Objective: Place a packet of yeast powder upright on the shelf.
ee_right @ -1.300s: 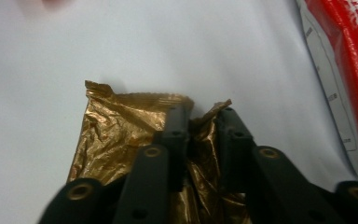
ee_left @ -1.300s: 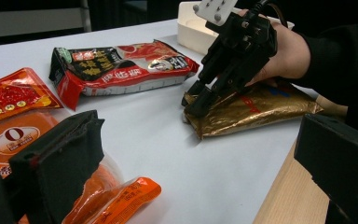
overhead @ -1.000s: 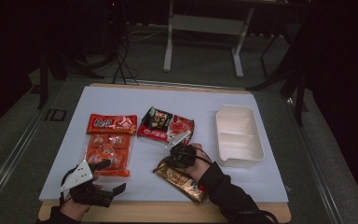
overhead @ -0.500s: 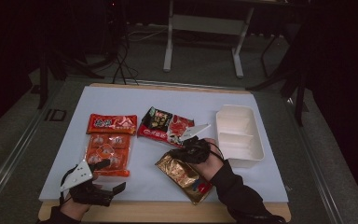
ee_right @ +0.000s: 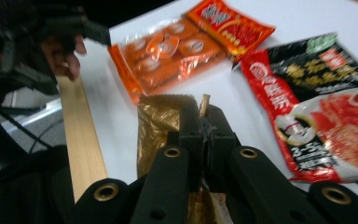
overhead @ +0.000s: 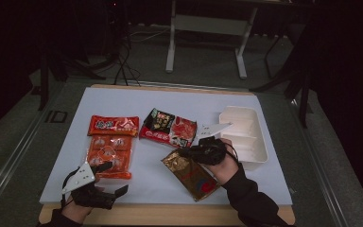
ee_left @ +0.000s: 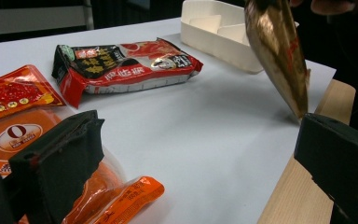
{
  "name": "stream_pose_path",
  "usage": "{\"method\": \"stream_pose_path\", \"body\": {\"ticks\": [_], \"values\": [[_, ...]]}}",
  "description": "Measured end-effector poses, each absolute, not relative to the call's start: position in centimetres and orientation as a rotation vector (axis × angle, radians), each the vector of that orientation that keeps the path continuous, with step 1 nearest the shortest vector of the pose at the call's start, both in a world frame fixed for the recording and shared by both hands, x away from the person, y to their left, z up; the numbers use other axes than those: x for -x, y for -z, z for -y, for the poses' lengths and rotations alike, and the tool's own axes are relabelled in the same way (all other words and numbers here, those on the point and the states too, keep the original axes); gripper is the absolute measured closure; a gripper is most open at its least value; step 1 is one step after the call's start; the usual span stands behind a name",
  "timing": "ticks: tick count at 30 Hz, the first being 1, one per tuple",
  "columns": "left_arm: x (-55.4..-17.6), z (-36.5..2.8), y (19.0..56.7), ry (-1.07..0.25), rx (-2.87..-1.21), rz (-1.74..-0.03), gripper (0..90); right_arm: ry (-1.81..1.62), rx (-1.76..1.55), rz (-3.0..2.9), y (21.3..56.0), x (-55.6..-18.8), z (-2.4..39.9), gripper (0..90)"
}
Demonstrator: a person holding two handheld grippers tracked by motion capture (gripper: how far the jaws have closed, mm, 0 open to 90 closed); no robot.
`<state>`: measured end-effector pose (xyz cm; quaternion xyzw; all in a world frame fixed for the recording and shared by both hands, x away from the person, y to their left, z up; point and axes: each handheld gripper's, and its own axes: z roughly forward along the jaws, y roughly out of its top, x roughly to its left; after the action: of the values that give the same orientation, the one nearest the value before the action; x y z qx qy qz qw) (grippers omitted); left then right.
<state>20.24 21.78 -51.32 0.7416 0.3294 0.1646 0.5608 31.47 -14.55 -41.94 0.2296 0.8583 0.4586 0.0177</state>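
Right gripper (ee_right: 204,122) clamping gold packet (ee_right: 156,126)

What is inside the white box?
The white box looks empty: bare dividers and compartments. The right gripper, shut on the gold packet, and its hand cover the near left corner.

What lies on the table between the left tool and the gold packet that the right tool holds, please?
Bare white table, as the high view shows: no packet lies between the open left tool and the gold packet.
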Motion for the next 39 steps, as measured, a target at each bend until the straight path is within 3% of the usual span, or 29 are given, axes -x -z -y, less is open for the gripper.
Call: {"method": "stream_pose_path", "body": {"ticks": [23, 39], "values": [[-20.3, -21.8, 51.4, -0.392, -1.752, -0.781, 1.0, -1.629, -0.802, -2.385, 35.2, -33.1, 19.2, 88.3], [-20.3, -21.8, 51.4, -0.387, -1.753, -0.784, 1.0, -1.632, -0.949, -2.216, 33.5, -36.2, 23.2, 88.2]]}}
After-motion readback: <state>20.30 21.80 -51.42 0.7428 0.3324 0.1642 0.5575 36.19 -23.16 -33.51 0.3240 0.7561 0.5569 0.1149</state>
